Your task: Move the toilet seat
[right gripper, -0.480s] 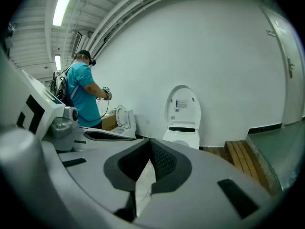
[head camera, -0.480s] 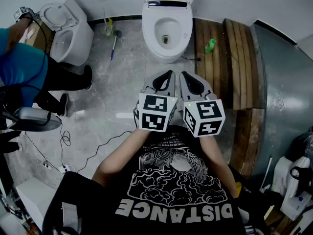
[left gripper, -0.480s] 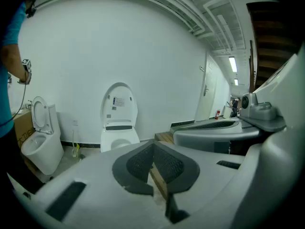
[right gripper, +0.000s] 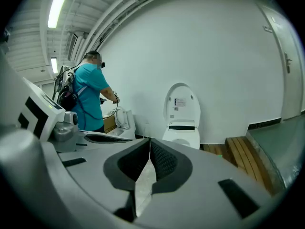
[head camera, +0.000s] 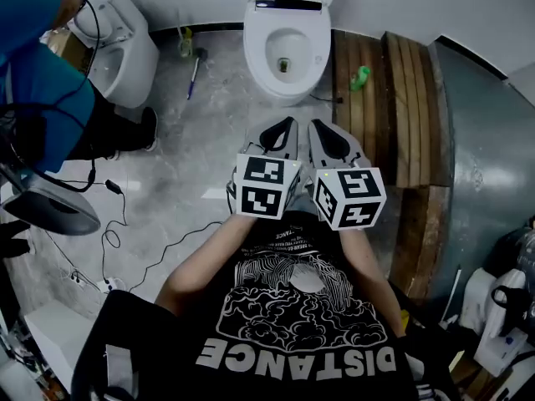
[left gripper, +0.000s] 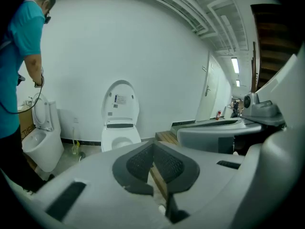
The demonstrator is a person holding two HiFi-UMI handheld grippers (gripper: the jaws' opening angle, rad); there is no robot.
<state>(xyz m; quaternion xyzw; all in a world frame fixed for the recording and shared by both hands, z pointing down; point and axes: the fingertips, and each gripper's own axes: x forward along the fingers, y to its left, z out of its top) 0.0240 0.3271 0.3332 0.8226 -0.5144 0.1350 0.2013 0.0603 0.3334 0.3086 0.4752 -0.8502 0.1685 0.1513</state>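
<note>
**2 closed grippers, 2 toilets, seat untouched**

We count 2 grippers, held side by side at chest height and angled toward the floor. The left gripper (head camera: 284,129) has its jaws pressed together with nothing between them, and the left gripper view (left gripper: 153,146) shows the same. The right gripper (head camera: 321,132) is also clamped on nothing, its dark pads meeting at the tip (right gripper: 149,143).

We see 2 toilets. The nearer toilet (head camera: 288,82) stands straight ahead against the wall, well apart from both grippers. Its lid (left gripper: 120,101) stands upright, and the toilet seat (head camera: 311,57) appears to lie flat around the bowl opening. The second toilet (head camera: 121,53) stands to the left, where 1 person in a teal shirt (head camera: 42,65) bends over it.

The floor (head camera: 192,140) is grey, marbled stone, with 1 cable (head camera: 125,224) trailing across it. Right of the nearer toilet runs 1 slatted wooden platform (head camera: 401,98) with 1 green bottle (head camera: 359,78) on it. The wall (left gripper: 162,56) is plain white. Overhead we count 2 strip lights (right gripper: 59,4).
</note>
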